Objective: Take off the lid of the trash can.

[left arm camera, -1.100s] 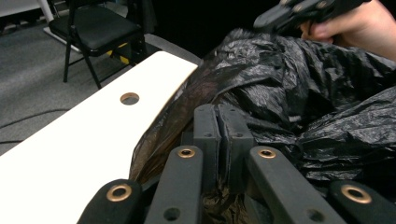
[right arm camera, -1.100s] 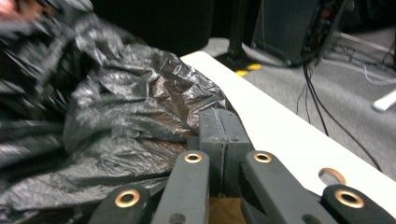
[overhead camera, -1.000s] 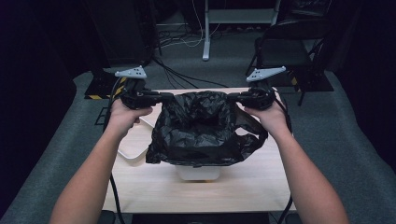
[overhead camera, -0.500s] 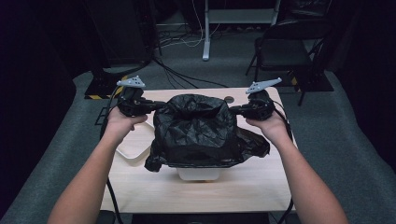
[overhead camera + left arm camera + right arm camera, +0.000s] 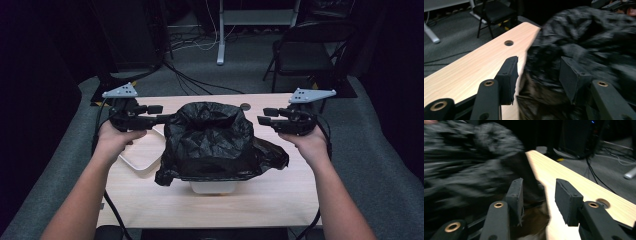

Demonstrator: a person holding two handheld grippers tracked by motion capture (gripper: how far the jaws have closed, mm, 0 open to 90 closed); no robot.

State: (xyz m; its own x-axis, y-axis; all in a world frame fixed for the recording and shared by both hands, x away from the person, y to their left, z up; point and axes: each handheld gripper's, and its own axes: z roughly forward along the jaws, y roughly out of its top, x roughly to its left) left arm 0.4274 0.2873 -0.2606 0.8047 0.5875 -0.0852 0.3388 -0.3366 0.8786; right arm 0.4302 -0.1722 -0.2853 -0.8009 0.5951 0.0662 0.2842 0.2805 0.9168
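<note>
Both grippers have drawn outward: left gripper (image 5: 167, 118) at 9 o'clock and right gripper (image 5: 260, 120) at 3 o'clock of the black bag (image 5: 212, 142), jaws parted, apparently gripping nothing.

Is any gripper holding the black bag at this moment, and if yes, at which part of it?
No. The left gripper and right gripper are both open, drawn back to either side of the black bag.

No text, label, brand, number or sign can be read anywhere.
</note>
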